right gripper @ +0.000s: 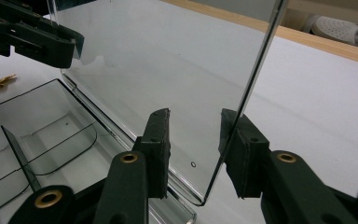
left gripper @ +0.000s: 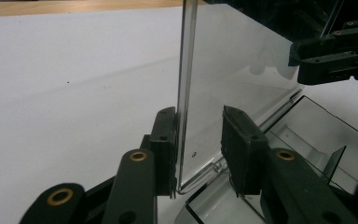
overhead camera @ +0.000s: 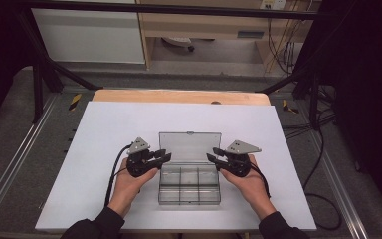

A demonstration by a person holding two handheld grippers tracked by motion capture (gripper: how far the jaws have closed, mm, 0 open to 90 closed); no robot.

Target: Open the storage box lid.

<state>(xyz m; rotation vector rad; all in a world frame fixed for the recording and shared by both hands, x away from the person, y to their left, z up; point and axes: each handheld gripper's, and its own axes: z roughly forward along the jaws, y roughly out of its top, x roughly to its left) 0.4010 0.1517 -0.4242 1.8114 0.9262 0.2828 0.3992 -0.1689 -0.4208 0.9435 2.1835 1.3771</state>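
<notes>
Counter [overhead camera: 104, 149] is plain white and matte. On it we've got a clear plastic box [overhead camera: 189, 191] with dividers inside, its lid [overhead camera: 189, 147] standing up. Our left gripper [left gripper: 198, 144] straddles one lid edge, one pad touching, the other clear. Right gripper [right gripper: 196, 149] does the same opposite. Box contents are hard to make out.

Both forearms come in from the bottom, dark sleeves, palms turned inward. The left gripper [overhead camera: 163, 155] and right gripper [overhead camera: 213, 154] point at each other, held level just above the table, each with its jaws parted a moderate way.
</notes>
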